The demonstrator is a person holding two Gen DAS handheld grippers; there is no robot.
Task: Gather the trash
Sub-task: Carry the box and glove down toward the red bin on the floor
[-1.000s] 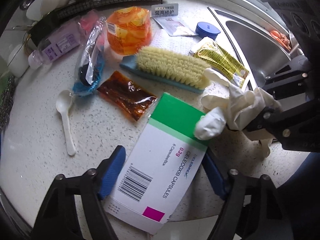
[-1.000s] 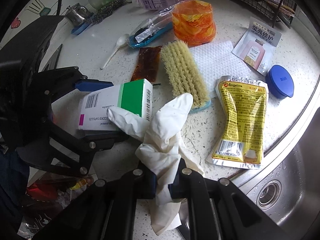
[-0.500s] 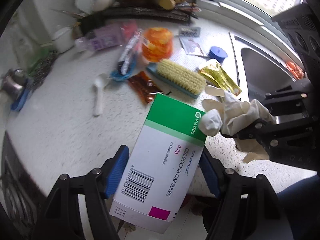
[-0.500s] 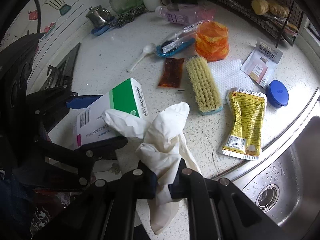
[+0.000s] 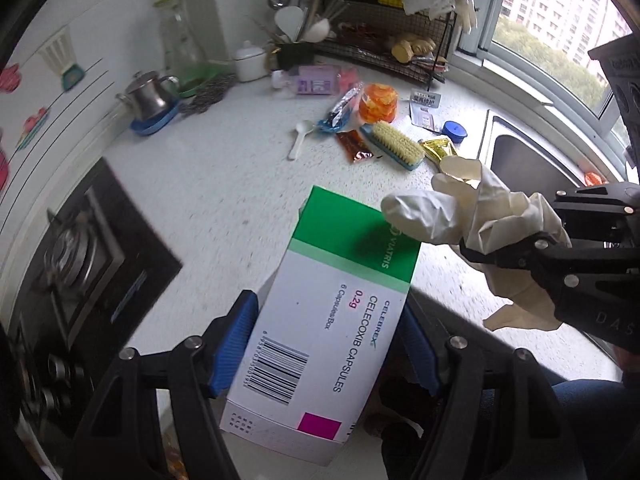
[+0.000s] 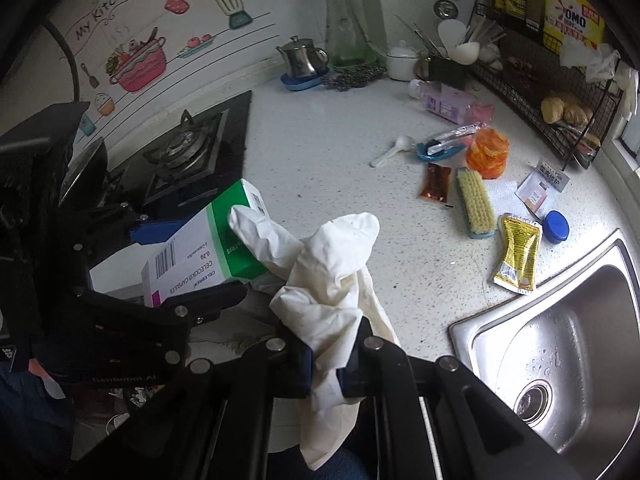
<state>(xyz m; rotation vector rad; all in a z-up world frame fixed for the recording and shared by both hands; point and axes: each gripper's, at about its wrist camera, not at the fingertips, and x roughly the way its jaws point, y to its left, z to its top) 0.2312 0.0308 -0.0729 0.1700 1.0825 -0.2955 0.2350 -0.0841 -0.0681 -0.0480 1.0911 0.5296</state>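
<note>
My left gripper (image 5: 326, 346) is shut on a white and green capsule box (image 5: 332, 308), held in the air past the counter's front edge. The box also shows in the right wrist view (image 6: 208, 256). My right gripper (image 6: 326, 360) is shut on a crumpled white rubber glove (image 6: 328, 276), held beside the box; the glove's fingertip touches the box's green end (image 5: 460, 216). Other litter lies on the white counter (image 6: 320, 152): a yellow sachet (image 6: 518, 256), a brown sauce packet (image 6: 436, 182), an orange wrapper (image 6: 486, 152) and a white spoon (image 6: 392, 152).
A scrubbing brush (image 6: 476, 204), a blue lid (image 6: 557, 226) and small packets lie near the sink (image 6: 560, 352) at the right. A gas hob (image 6: 180, 152) is at the left. A kettle (image 6: 302, 58), a glass carafe (image 6: 346, 28) and a wire rack (image 6: 540, 92) line the back wall.
Both grippers have pulled back and up from the counter, carrying the box and the glove. The litter now looks far away, and the hob and wall have come into view.
</note>
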